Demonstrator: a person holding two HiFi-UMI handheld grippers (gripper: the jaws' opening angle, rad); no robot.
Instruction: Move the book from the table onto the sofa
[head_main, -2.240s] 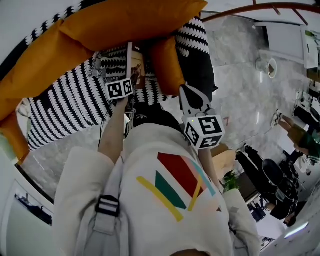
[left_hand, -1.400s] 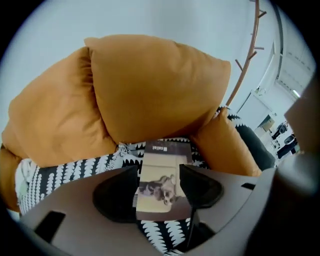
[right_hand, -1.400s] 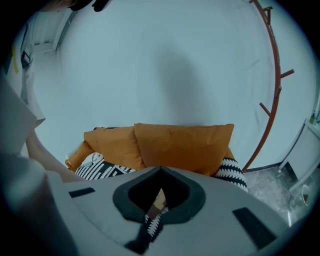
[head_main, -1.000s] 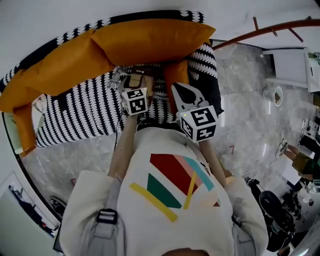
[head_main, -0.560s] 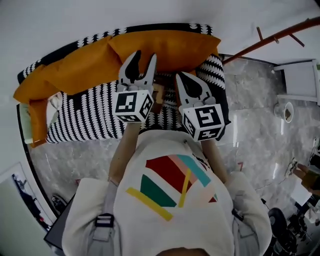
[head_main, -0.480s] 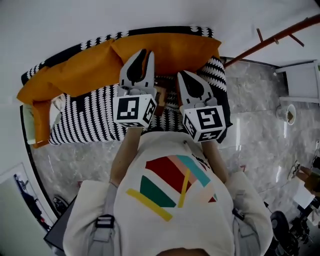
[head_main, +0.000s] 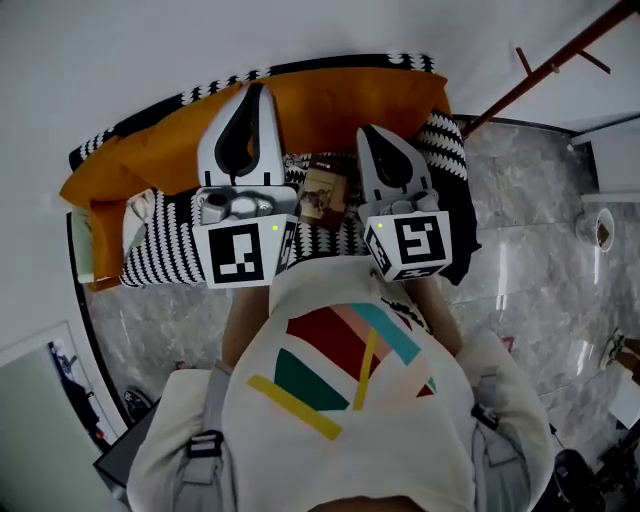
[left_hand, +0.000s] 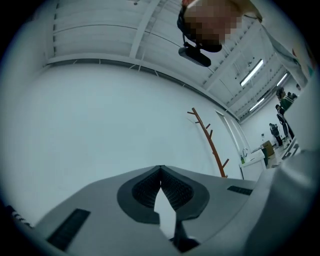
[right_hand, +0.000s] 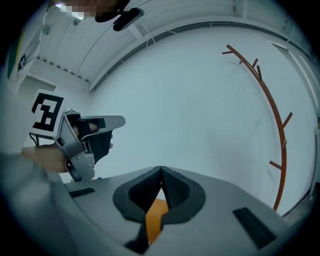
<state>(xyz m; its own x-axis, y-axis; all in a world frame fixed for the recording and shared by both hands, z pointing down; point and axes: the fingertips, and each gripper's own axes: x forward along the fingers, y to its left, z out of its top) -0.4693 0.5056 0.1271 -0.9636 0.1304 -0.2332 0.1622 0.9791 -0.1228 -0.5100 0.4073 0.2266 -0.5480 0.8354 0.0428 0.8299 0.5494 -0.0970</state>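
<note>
- While both tools point toward the wall, the book (head_main: 322, 197) lies flat on the striped seat of the sofa (head_main: 170, 250), seen in the head view in the gap between the two tools.
- From the book, the left tool (head_main: 255, 95) is at 9 o'clock and the right tool (head_main: 369, 135) at 3 o'clock; neither touches it.
- At 12 o'clock from the book, the orange cushions (head_main: 330, 100) line the sofa's back.
- In its own view, the left tool has its jaws pressed together at the tips, with nothing between them and only the pale wall (left_hand: 110, 120) beyond.
- In its own view, the right tool also has its jaws pressed together at the tips and is empty; an orange patch shows through the gap below the tips.
- At 9 o'clock in the right gripper view, the left tool appears side-on in a hand.
- A brown coat stand (head_main: 540, 70) leans in at 2 o'clock in the head view.
- The marble floor (head_main: 540, 240) spreads at 3 o'clock from the sofa.
</note>
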